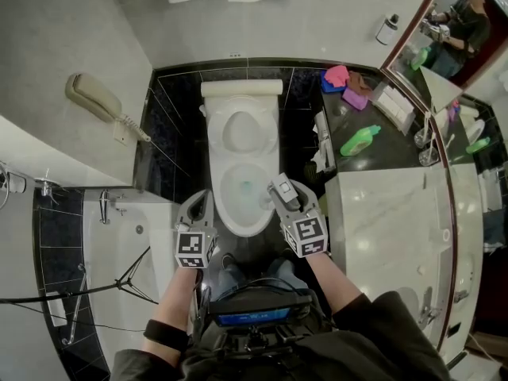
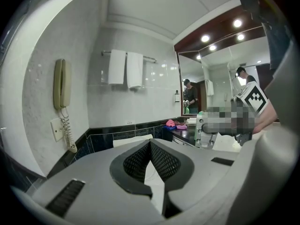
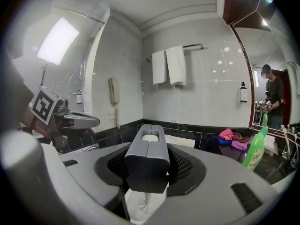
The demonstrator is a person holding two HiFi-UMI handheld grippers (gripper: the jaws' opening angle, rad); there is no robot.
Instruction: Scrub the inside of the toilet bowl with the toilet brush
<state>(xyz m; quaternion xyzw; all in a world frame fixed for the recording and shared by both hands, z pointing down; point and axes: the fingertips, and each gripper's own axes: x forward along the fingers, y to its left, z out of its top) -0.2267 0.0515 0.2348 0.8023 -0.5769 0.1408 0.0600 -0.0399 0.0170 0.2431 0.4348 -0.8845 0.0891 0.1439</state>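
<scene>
The white toilet (image 1: pixel 238 225) stands open in the middle of the head view, with its lid raised against the back wall. My right gripper (image 1: pixel 279 190) is over the bowl's right rim, shut on the brush's grey block handle (image 3: pixel 147 158). The white brush head (image 3: pixel 144 204) hangs below that handle, over the bowl. My left gripper (image 1: pixel 200 205) is beside the bowl's left rim, apart from it. Its pads (image 2: pixel 161 161) meet at the tips with nothing between them. The toilet's far end (image 2: pixel 133 139) shows beyond them.
A bathtub (image 1: pixel 119 248) lies at the left, and a wall phone (image 1: pixel 91 95) hangs above it. A marble counter (image 1: pixel 389 213) runs along the right with a green bottle (image 1: pixel 361 140) and pink and purple cloths (image 1: pixel 341 82). Towels (image 3: pixel 169 65) hang over the toilet.
</scene>
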